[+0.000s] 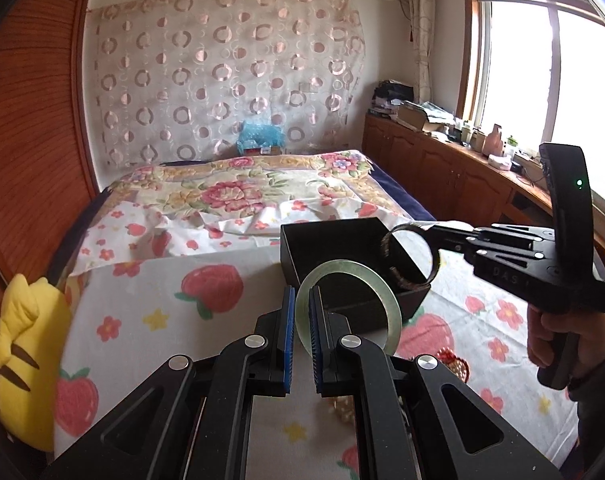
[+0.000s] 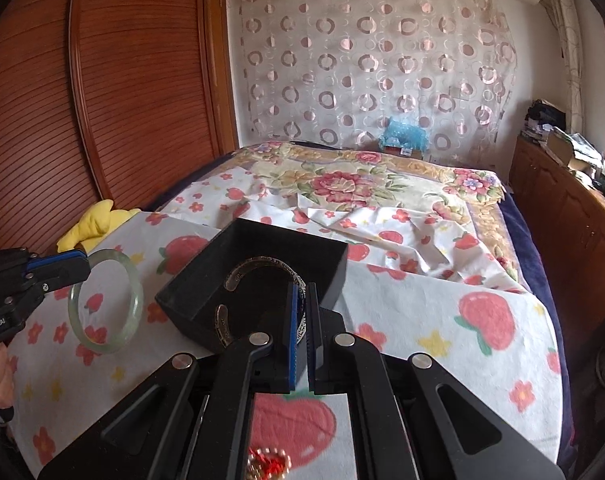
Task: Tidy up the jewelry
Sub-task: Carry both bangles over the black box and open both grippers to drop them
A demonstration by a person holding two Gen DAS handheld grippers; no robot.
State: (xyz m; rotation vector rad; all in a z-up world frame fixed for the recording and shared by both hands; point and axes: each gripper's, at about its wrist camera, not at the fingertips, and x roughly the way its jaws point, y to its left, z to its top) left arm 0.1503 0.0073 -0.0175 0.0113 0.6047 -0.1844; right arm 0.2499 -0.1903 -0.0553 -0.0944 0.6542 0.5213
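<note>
A black open box stands on the strawberry-print cloth. My left gripper is shut on a pale green jade bangle, held upright in front of the box; it also shows in the right wrist view at the left gripper's tip. My right gripper is shut on a silver cuff bracelet, held over the box's right side; the cuff and the right gripper show in the left wrist view.
A red-and-gold beaded piece lies on the cloth near me, with pearl beads beside it. A yellow plush toy sits at the left edge. Bed behind, wooden cabinets on the right.
</note>
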